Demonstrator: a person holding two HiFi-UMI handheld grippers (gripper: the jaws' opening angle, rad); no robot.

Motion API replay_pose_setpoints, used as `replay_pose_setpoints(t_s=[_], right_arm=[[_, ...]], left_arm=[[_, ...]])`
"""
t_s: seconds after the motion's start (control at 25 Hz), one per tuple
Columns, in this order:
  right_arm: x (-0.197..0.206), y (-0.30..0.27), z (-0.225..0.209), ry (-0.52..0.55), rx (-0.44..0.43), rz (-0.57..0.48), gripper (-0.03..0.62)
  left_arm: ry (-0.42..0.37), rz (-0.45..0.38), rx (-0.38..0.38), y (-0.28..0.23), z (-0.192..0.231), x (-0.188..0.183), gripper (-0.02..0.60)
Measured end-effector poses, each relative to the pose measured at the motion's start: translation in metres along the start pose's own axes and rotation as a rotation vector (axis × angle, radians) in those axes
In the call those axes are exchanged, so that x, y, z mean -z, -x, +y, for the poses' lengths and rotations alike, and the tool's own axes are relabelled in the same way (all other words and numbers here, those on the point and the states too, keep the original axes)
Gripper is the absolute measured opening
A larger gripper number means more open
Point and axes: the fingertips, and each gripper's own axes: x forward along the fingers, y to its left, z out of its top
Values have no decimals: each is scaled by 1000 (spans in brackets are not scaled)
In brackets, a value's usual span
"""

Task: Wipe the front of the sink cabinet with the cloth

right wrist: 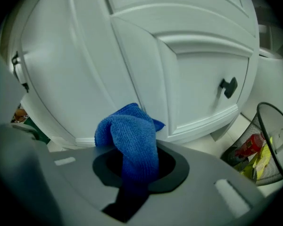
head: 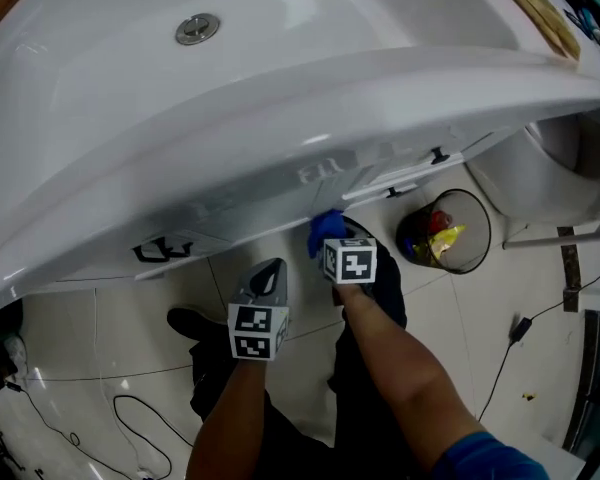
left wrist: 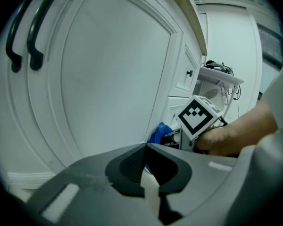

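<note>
sink rim (head: 380, 78) overhanging cabinet doors (head: 310, 183), wire bin (head: 445, 230) at right, floor tiles (head: 110, 323) open

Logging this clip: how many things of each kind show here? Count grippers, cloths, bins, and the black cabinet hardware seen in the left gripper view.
Left gripper and right gripper: 2
Blue cloth: 1
Wire bin: 1
Black bar handles: 2
Black knob: 1
Total: 7
</note>
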Motion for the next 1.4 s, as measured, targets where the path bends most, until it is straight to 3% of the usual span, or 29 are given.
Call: replay_pose_setpoints(t_s=[0.12,0.32,0.64,0.8,1.0,1.16,1.4], right_arm=[[-13,30,17,83,-12,-41,72],[-44,114,68,228,-81,-184,74],[-84,291,139,322,-162,-451,74],[-73,376,157,325,-192,-531,74],[-38,469,179,375,-241,-595,75],[-8,535,199,429,-272,-694,75],[22,606,226,418,-309,-813,75]], left_arm=[[-10,-29,-18,16,2,-7,5],[-46,-163,-92,65,5,-49,5],[-171,-327,-124,178,-73,-121,5],[-220,-341,-171,245,-119,-121,6],[-151,-406,-196,333,-164,-114,6],[-167,-438,-254,400,-193,-100,6],[-116,-525,-264,451,-243,-75,6]])
